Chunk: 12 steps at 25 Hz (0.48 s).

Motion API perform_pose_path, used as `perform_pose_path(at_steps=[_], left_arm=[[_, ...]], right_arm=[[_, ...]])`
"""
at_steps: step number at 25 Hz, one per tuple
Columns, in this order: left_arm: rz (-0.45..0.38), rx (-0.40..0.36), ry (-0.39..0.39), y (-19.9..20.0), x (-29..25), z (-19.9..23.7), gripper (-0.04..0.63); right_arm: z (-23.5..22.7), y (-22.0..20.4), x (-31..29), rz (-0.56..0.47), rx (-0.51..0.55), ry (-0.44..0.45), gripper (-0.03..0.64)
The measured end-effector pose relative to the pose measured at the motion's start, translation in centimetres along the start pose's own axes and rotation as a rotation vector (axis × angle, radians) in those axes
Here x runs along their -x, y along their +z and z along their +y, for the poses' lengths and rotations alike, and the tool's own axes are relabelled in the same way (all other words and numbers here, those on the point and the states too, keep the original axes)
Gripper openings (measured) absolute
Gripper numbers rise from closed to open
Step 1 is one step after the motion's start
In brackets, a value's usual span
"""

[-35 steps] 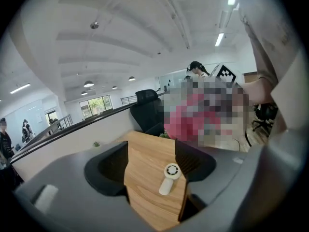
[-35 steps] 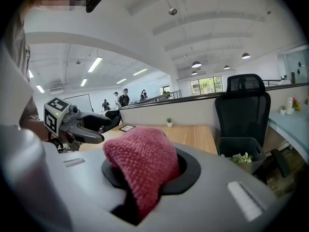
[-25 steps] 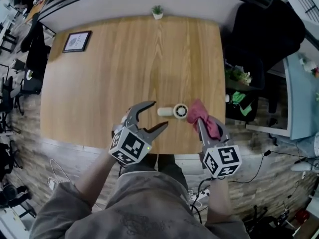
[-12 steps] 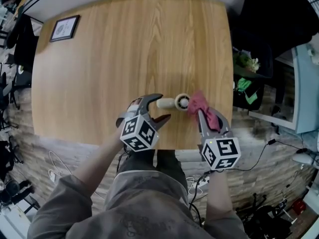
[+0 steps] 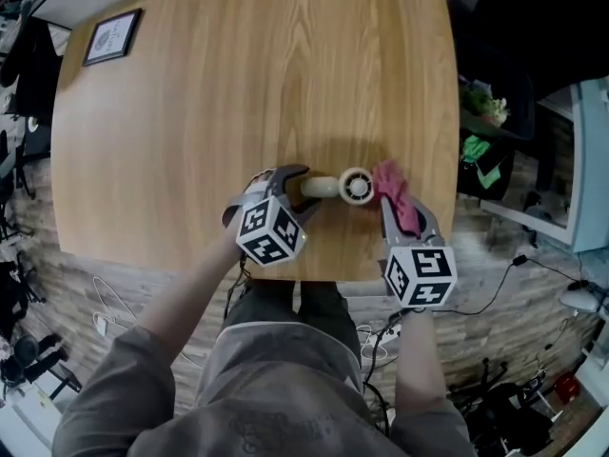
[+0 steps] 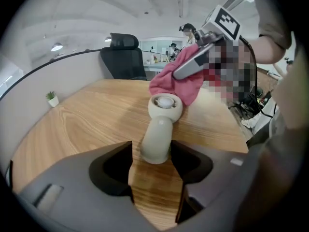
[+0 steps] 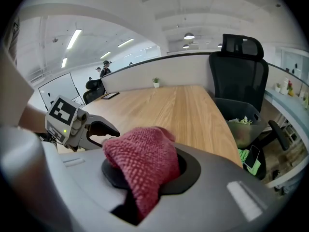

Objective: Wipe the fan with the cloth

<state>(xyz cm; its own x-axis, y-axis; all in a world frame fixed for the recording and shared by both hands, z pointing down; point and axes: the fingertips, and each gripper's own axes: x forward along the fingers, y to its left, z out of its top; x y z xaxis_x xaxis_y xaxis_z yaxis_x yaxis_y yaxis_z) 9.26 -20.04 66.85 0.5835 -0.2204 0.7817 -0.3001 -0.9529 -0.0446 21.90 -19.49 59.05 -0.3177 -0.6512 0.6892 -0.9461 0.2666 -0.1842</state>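
Observation:
A small cream hand fan [image 5: 343, 186] lies on the wooden table [image 5: 238, 93] near its front edge, round head [image 6: 165, 104] to the right. My left gripper [image 5: 303, 190] straddles the end of the fan's handle [image 6: 157, 139]. Its jaws are closing, with narrow gaps still showing beside the handle. My right gripper [image 5: 385, 200] is shut on a bunched red cloth [image 5: 398, 196], which fills its jaws [image 7: 142, 161]. In the left gripper view the cloth [image 6: 175, 79] hangs just behind the fan's head, close to touching it.
A framed picture [image 5: 111, 36] lies at the table's far left corner. A small potted plant [image 7: 155, 82] stands at the far edge. A black office chair [image 7: 239, 71] and a bin with greenery [image 5: 483, 108] are off the right side.
Both grippers have come down toward the table. The left gripper has slid onto the fan's handle and its jaws have narrowed. The cloth now sits right by the fan's head.

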Motion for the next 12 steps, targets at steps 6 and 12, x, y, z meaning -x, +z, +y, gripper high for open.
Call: perform_pose_path(at_steps=[6,12], left_arm=[[-0.036,0.013,-0.025,-0.3,-0.2,-0.6,0.206],[-0.075,0.053,-0.054,-0.5,-0.3,-0.6,0.204]], right_arm=[[2.1,-0.8,-2.3,0.031,-0.011,0.072,0.08],[5.2,-0.8,-4.2,0.068,-0.013,0.165,0.08]])
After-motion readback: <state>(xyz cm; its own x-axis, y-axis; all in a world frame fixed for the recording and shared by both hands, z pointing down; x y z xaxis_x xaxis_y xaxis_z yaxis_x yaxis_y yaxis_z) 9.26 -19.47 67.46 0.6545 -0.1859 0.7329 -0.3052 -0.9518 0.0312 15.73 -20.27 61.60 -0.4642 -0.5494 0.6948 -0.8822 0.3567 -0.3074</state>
